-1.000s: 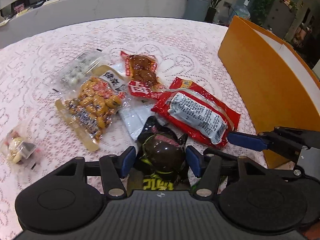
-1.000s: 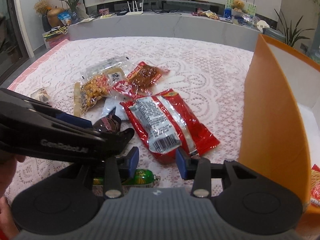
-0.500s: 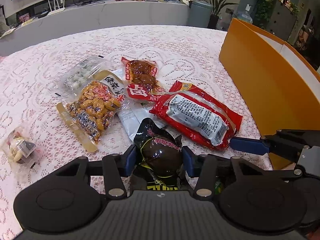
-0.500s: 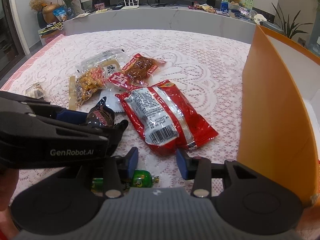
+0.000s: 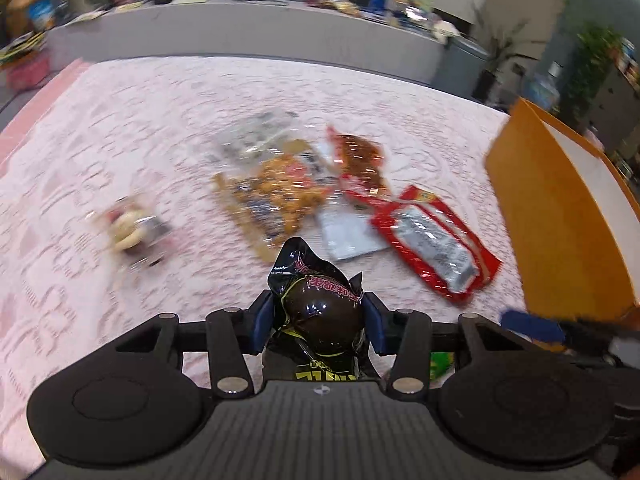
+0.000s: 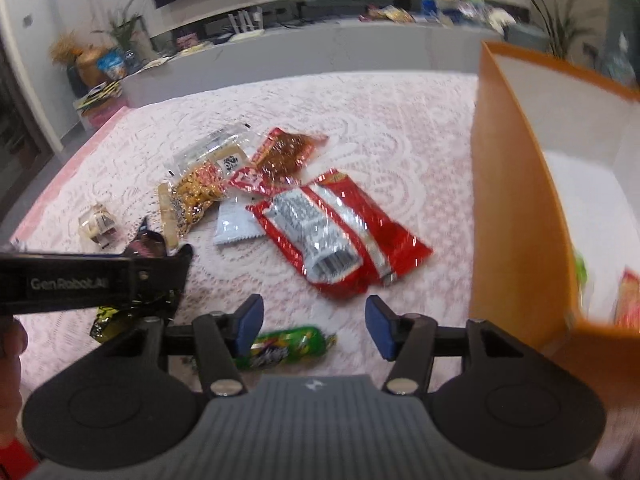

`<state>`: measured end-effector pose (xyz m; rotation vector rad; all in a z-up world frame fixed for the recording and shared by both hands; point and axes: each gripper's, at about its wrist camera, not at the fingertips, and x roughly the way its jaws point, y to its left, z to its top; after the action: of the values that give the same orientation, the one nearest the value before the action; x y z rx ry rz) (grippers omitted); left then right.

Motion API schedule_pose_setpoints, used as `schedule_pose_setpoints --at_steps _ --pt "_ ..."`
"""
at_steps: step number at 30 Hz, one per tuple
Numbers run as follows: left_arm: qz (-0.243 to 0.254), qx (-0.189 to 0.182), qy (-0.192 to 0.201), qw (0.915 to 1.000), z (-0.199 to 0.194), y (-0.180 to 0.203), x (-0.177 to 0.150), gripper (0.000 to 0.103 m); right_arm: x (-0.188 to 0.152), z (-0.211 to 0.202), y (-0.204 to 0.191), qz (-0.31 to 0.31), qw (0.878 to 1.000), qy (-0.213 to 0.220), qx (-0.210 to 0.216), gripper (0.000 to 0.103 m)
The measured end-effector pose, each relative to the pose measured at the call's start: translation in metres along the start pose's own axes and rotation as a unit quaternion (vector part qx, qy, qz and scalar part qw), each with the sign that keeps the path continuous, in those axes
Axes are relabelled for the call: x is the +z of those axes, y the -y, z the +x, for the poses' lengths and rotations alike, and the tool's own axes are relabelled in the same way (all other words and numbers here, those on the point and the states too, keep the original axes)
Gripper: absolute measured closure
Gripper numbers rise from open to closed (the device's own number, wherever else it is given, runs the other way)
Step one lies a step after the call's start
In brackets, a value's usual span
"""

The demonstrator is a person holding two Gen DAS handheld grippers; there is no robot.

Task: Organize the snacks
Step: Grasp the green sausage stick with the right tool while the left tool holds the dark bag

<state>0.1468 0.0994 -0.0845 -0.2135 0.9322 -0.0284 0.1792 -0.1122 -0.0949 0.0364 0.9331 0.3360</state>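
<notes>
My left gripper point(image 5: 319, 318) is shut on a black snack packet point(image 5: 320, 304) and holds it above the table; the packet also shows in the right wrist view point(image 6: 138, 276). My right gripper point(image 6: 314, 326) is open and empty, just above a green snack stick point(image 6: 286, 346). A large red packet point(image 6: 334, 236) lies ahead of it. An orange box point(image 6: 516, 208) stands at the right, with some snacks inside at its near end.
A peanut packet point(image 6: 194, 196), a red meat packet point(image 6: 282, 156), a white sachet point(image 6: 234, 228) and a clear packet point(image 6: 212, 146) lie in a pile on the lace tablecloth point(image 6: 400, 140). A small wrapped snack point(image 6: 96, 226) lies to the left.
My left gripper closed on the black packet, lifted it and swung left. My right gripper opened wider and drew back, showing the green stick fully.
</notes>
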Motion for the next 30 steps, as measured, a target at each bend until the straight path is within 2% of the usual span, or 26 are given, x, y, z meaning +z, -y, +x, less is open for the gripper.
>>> schedule_pose_setpoints --at_steps 4,10,14,21,30 --pt "-0.007 0.011 0.010 0.9999 -0.001 -0.005 0.004 0.050 -0.007 -0.004 -0.002 0.067 0.997 -0.039 -0.006 0.047" --pt "-0.005 0.014 0.019 0.9997 -0.003 -0.005 0.005 0.050 -0.006 -0.013 -0.010 0.133 0.990 -0.036 -0.010 0.047" --pt "-0.012 0.013 0.023 0.9996 -0.005 -0.010 0.005 0.050 -0.004 0.000 -0.015 0.154 0.986 -0.065 -0.011 0.048" --pt "-0.020 0.008 0.022 0.9995 -0.002 -0.014 0.008 0.050 0.000 0.014 -0.025 0.153 0.985 -0.081 -0.016 0.049" --pt "-0.025 0.007 0.019 0.9995 0.002 -0.018 0.010 0.050 0.007 0.027 -0.034 0.115 0.990 -0.074 -0.028 0.066"
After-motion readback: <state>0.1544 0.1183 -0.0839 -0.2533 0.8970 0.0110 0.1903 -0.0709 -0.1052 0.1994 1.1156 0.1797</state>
